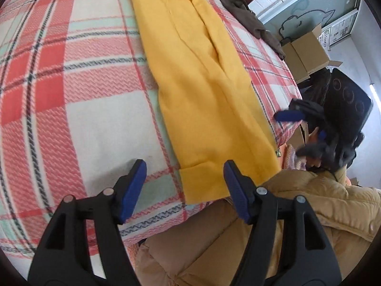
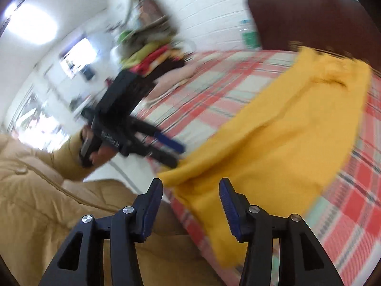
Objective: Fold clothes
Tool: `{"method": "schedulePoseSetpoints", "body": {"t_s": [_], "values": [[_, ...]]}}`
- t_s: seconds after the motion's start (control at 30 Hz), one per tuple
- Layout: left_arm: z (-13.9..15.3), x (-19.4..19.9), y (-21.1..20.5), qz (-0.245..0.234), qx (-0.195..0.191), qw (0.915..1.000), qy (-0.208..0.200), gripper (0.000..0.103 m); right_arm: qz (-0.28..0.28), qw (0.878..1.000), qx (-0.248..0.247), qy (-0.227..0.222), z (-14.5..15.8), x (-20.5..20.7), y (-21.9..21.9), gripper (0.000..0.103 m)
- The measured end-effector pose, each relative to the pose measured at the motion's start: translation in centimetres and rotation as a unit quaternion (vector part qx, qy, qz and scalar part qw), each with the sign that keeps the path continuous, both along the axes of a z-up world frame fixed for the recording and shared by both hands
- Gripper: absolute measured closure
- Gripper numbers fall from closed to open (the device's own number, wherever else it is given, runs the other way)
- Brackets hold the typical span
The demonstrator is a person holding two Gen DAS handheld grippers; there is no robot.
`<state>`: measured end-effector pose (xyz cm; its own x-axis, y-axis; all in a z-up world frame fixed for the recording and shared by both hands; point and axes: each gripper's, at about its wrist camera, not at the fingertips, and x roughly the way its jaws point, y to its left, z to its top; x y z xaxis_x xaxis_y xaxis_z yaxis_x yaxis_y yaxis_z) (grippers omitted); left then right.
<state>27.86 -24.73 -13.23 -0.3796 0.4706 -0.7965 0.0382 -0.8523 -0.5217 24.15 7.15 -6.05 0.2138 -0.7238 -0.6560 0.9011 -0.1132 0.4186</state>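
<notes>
Left wrist view: a yellow garment (image 1: 202, 90), folded into a long narrow strip, lies flat on a bed covered by a red, white and mint plaid blanket (image 1: 71, 83). The left hand-held gripper (image 1: 184, 186) hangs just over the garment's near hem with its blue-padded fingers spread and nothing between them; one pad is over the blanket, the other over the hem's corner. Beyond the garment's far side edge, a dark brown cloth (image 1: 250, 21) lies on the blanket. The right hand-held gripper (image 1: 288, 115) is blurred at the bed's edge, just beside the garment. A tan puffer jacket (image 1: 309, 214) on the person fills the corner nearest the hem. An open cardboard box (image 1: 307, 52) stands past the bed.

Right wrist view, blurred: the right hand-held gripper (image 2: 190, 190) is spread and empty, close to the garment's (image 2: 273, 143) near corner. The left hand-held gripper (image 2: 176, 152), held by a hand (image 2: 95, 152), is beside the garment's edge. Colourful clothes (image 2: 152, 54) are heaped at the bed's far side.
</notes>
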Motion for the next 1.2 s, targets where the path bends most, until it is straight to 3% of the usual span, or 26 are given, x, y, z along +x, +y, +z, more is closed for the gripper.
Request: {"method": "schedulePoseSetpoints", "body": {"t_s": [0.1,0.17,0.23,0.37,0.43,0.5,0.53,0.6,0.67,1.0,1.2], "values": [[0.0,-0.2,1.0,-0.015,0.015,0.9998,0.001,0.035,-0.071,0.997,0.023,-0.03,-1.5,-2.1,2.4,0.046],[-0.2,-0.3,2.2,-0.028,-0.001,0.9996,-0.005,0.035,-0.111,0.991,0.047,-0.052,-2.9,-3.2,3.7,0.046],[-0.1,-0.3,3.2,-0.038,-0.02,0.9991,-0.006,0.035,-0.112,0.99,0.055,-0.069,-4.1,-2.9,4.1,0.046],[-0.2,-0.6,4.0,-0.043,-0.012,0.9988,-0.021,0.035,-0.114,0.988,0.035,-0.102,-5.2,-2.5,3.6,0.045],[-0.2,-0.7,4.0,-0.036,-0.007,0.999,-0.025,0.04,-0.116,0.987,0.03,-0.111,-5.5,-2.4,3.7,0.046],[-0.3,-0.9,3.7,-0.03,0.002,0.999,-0.034,0.063,-0.118,0.985,0.025,-0.12,-5.7,-2.4,3.9,0.056],[-0.4,-1.0,3.6,-0.024,0.003,0.999,-0.038,0.067,-0.123,0.985,0.028,-0.122,-5.9,-2.5,3.9,0.071],[-0.4,-1.0,3.4,-0.014,0.0,0.999,-0.042,0.081,-0.127,0.984,0.035,-0.123,-5.7,-2.8,3.7,0.086],[-0.1,-0.9,3.3,-0.011,0.009,0.9992,-0.038,0.086,-0.128,0.983,0.031,-0.125,-5.5,-3.0,3.8,0.089],[4.2,-3.9,-1.1,0.02,0.124,0.9921,-0.01,0.087,-0.149,0.969,-0.075,-0.184,-1.2,-7.4,4.2,0.093],[5.1,-9.0,-4.1,0.045,0.147,0.9879,-0.019,0.087,-0.174,0.96,-0.108,-0.188,0.8,-12.1,2.6,0.093]]}}
